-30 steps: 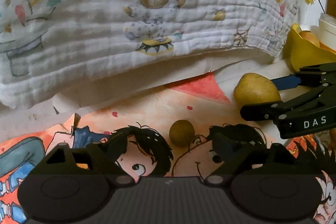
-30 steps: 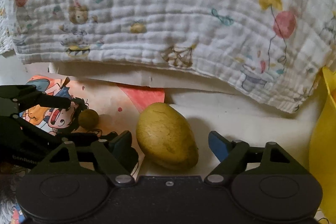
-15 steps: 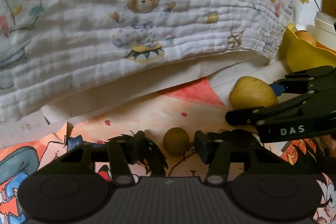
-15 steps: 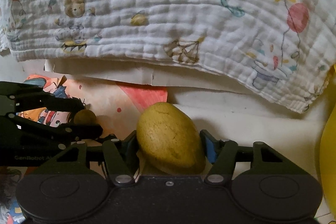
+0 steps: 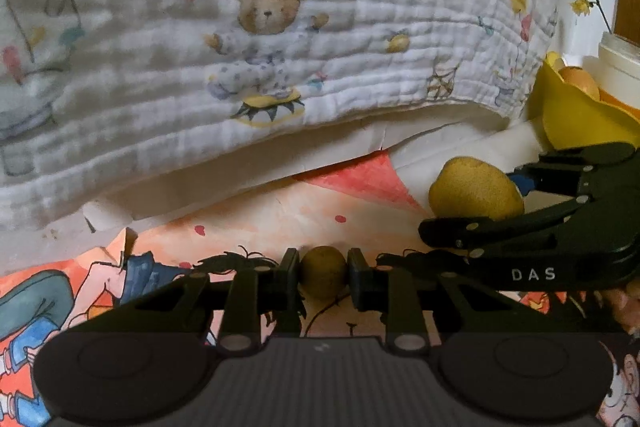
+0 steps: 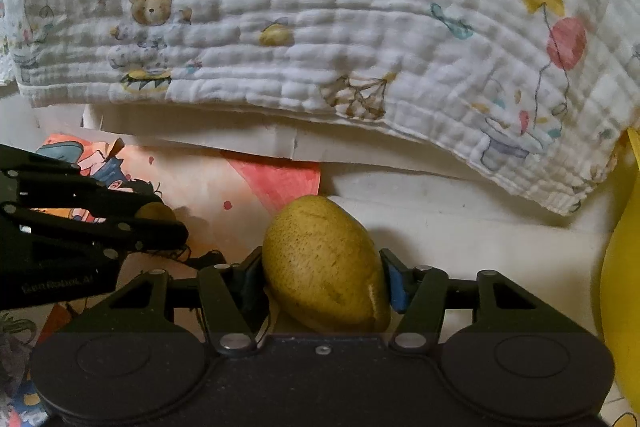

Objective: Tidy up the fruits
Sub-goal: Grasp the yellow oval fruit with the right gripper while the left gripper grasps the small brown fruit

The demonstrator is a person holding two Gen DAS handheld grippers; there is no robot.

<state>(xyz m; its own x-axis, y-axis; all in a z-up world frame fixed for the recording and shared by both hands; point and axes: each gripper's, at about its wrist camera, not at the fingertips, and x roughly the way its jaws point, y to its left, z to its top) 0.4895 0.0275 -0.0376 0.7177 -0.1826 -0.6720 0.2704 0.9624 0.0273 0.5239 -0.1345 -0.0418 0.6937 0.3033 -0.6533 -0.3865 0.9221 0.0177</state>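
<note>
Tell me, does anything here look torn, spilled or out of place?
Only slightly. The white paper sheet under the teddy-bear blanket has a small tear in its front edge, and the cartoon poster has a curled, ragged corner. Nothing is spilled.

A white quilted blanket (image 5: 280, 47) printed with teddy bears, stars and balloons hung across the back. Below its hem lay white paper sheets (image 6: 440, 227), and a cartoon poster (image 5: 280, 219) (orange and red, with drawn figures) covered the surface.
</note>
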